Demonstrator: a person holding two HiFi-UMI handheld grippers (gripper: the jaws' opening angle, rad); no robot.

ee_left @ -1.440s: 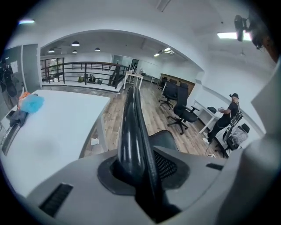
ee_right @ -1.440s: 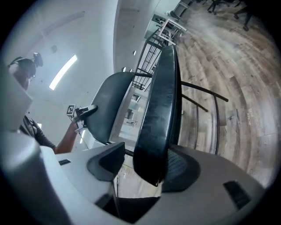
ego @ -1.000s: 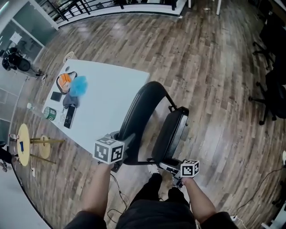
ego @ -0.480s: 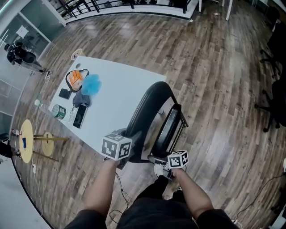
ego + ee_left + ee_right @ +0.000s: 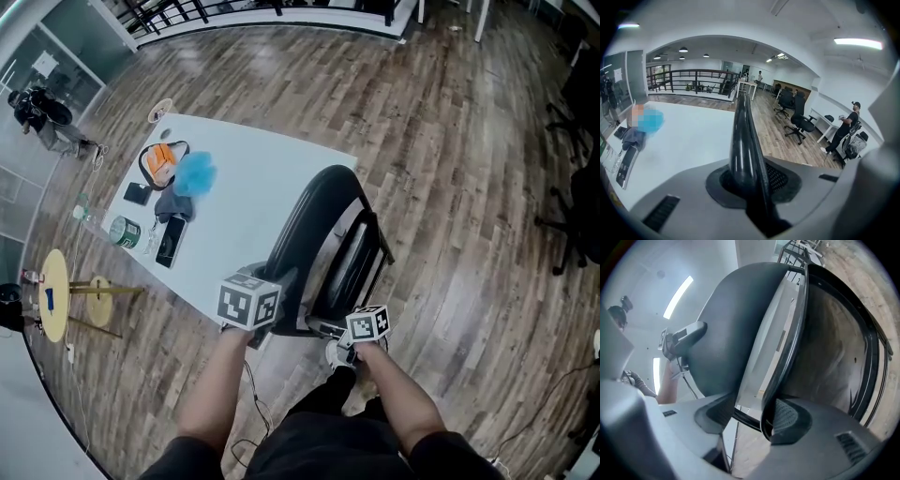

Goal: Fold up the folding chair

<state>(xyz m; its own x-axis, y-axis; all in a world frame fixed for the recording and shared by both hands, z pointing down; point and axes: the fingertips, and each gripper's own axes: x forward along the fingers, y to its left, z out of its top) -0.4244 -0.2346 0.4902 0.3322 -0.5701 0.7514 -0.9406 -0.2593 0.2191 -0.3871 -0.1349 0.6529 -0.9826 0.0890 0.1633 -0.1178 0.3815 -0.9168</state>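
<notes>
The black folding chair (image 5: 317,230) stands beside the white table (image 5: 244,187), its seat (image 5: 352,262) swung up close to the backrest. My left gripper (image 5: 277,298) is shut on the backrest's thin top edge (image 5: 743,136), which runs straight out between its pads (image 5: 785,180). My right gripper (image 5: 336,330) is at the seat's lower front rim. That rim (image 5: 780,376) lies between the closing jaws of the right gripper (image 5: 752,416), against the right pad (image 5: 790,418) and apart from the left one. The backrest (image 5: 726,324) fills that view's left, the seat's underside (image 5: 834,348) its right.
On the table lie an orange pouch (image 5: 161,157), a blue fluffy thing (image 5: 194,172), a phone (image 5: 169,246) and a green can (image 5: 122,231). A yellow stool (image 5: 56,295) stands at the left, office chairs (image 5: 572,141) at the right. My feet (image 5: 339,354) and a cable (image 5: 251,394) are under the chair.
The seat has swung up towards the backrest, so the chair is much narrower. My right gripper has moved left with the seat's rim, closer to the left gripper.
</notes>
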